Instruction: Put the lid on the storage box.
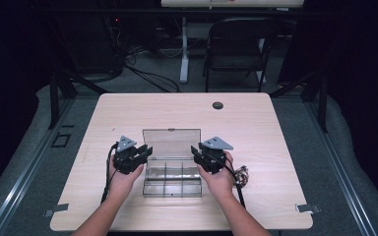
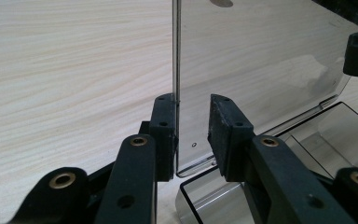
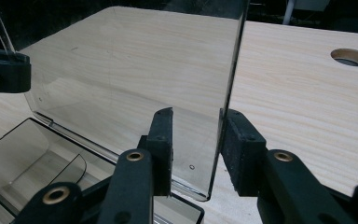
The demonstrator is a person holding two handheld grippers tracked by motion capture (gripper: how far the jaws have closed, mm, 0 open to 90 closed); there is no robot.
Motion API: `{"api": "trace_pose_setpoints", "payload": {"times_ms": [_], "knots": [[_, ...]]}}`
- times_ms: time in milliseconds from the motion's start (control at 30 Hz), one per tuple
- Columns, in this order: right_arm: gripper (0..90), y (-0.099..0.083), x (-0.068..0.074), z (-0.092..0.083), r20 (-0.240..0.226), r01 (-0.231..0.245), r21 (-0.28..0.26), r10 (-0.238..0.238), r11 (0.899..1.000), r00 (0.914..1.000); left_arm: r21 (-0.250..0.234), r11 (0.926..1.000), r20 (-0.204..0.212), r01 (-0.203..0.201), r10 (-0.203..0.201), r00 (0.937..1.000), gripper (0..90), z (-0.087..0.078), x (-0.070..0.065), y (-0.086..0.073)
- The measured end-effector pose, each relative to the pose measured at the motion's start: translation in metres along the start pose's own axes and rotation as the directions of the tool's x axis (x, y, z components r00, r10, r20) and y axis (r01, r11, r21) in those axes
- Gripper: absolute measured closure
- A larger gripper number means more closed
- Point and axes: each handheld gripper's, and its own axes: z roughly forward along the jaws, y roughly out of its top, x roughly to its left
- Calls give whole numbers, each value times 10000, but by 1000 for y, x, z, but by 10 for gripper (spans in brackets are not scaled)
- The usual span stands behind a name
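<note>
A clear plastic compartment box (image 1: 172, 181) lies on the table near the front, its lid (image 1: 171, 141) standing upright at the back. My left gripper (image 1: 147, 150) straddles the lid's left edge. In the left gripper view the lid (image 2: 261, 70) sits between the jaws of this gripper (image 2: 193, 126); the left pad touches it and the right pad stands clear. My right gripper (image 1: 196, 150) straddles the lid's right edge. In the right gripper view the lid (image 3: 121, 70) edge rests against the right pad of that gripper (image 3: 196, 140), with a gap to the left pad. Both grippers are open.
The box's divided compartments (image 3: 28, 149) look empty. A small metallic cluster (image 1: 241, 176) lies just right of the right hand. A round cable hole (image 1: 218, 105) sits at the table's far side. A folding chair (image 1: 236, 49) stands beyond the light wooden table (image 1: 261, 128).
</note>
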Motion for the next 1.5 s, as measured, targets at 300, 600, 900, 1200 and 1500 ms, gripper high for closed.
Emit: {"api": "trace_pose_setpoints", "payload": {"times_ms": [300, 600, 900, 1200, 1500], "knots": [[663, 1, -3, 4, -94, -180, 37, 180, 9998, 9998, 75, 9998, 181, 161, -163, 9997, 724, 3, 5, 1], [669, 0, -12, 8, -358, -619, 284, 629, 9977, 9974, 259, 9987, 468, 436, -447, 9979, 730, 10, 9, 2], [667, 2, -16, 11, -484, -927, 457, 949, 9946, 9943, 407, 9965, 669, 724, -750, 9949, 733, 13, 14, 4], [669, 3, -20, 15, -667, -1492, 579, 1529, 9871, 9860, 390, 9921, 972, 1194, -1227, 9877, 733, 18, 19, 4], [672, 3, -25, 19, -827, -2063, 814, 2129, 9751, 9736, 584, 9830, 1252, 1742, -1803, 9756, 732, 22, 25, 4]]}}
